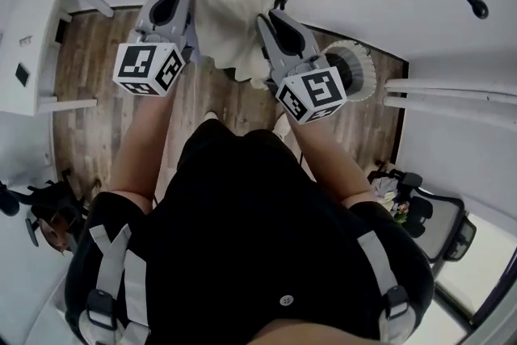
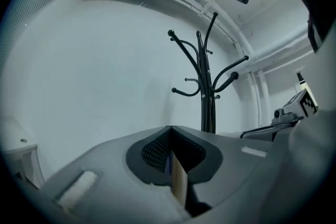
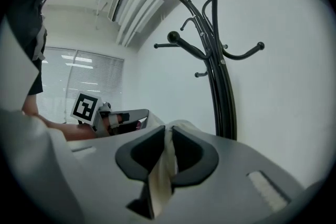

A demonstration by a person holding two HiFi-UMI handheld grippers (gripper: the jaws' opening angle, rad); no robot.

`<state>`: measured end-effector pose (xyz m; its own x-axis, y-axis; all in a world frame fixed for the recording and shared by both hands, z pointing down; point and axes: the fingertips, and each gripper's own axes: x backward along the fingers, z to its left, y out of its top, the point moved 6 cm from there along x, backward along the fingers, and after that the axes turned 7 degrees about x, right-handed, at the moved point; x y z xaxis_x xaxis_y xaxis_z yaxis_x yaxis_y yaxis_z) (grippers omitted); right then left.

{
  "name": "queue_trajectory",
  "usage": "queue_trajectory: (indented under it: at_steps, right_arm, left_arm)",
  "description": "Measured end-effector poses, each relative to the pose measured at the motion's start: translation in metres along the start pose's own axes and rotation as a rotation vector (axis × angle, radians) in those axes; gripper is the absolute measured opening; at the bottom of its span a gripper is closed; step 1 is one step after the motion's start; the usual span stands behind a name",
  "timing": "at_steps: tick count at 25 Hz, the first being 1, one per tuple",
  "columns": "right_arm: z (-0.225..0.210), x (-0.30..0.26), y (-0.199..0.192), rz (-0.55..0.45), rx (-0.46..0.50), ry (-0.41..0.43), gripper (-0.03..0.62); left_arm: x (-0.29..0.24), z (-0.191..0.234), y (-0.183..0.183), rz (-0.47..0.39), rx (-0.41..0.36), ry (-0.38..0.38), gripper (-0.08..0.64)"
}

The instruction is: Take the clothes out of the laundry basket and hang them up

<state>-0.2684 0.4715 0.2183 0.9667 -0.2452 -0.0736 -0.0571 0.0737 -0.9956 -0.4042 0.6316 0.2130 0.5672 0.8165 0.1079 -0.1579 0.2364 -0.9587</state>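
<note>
L gripper (image 2: 171,150): jaws closed on a thin fold of the garment (image 2: 179,182); cloth edge shows between the pads in its own view. R gripper (image 3: 169,136): same, pinched on a thicker bunch of the same cloth, which spills out below the jaws. Both point roughly level, side by side, w/ the garment's top edge strung from one to the other. Its long axis thus runs gripper-to-gripper, crosswise to the way both point. The rest hangs beneath; head view shows it as a loose sheet between and beyond the tips. Key relation for next move: coat rack (image 3: 224,86) stands ahead of both, pole upright, hooks curving out at several heights. From R gripper it is ahead and just to the right, looming large, w/ the nearest knob-tipped hook (image 3: 174,37) above and about straight ahead. From L gripper it is ahead and slightly right, looks smaller, further off. My read: R is the nearer hand, so the R end of the cloth prob. meets a hook first. Hooks sit above the jaw line, so a lift looks needed. Garment: cream/off-white, soft, thin, no print visible; type (shirt? towel?) can't tell. Pale ribbed round basket (image 1: 367,65), prob. the laundry one, sits below and just right of R gripper on the wood floor (image 1: 89,77); contents not visible. Risk: slack middle slides off if only one corner catches.
</note>
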Motion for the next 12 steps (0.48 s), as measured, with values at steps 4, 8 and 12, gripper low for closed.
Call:
queue_trajectory:
  at_steps: [4,8,12]
  right_arm:
    - [0.002,-0.014,-0.006,0.016,-0.009,-0.121,0.049]
    - [-0.005,-0.025,-0.016,0.045,-0.001,-0.173,0.051]
    - [-0.013,-0.034,-0.034,0.086,-0.012,-0.217,0.051]
  left_arm:
    - [-0.033,0.017,-0.001,0.031,-0.003,-0.097,0.009]
    - [-0.065,0.026,-0.008,0.047,-0.016,-0.137,0.009]
    - [-0.092,0.036,-0.026,0.080,-0.032,-0.164,0.009]
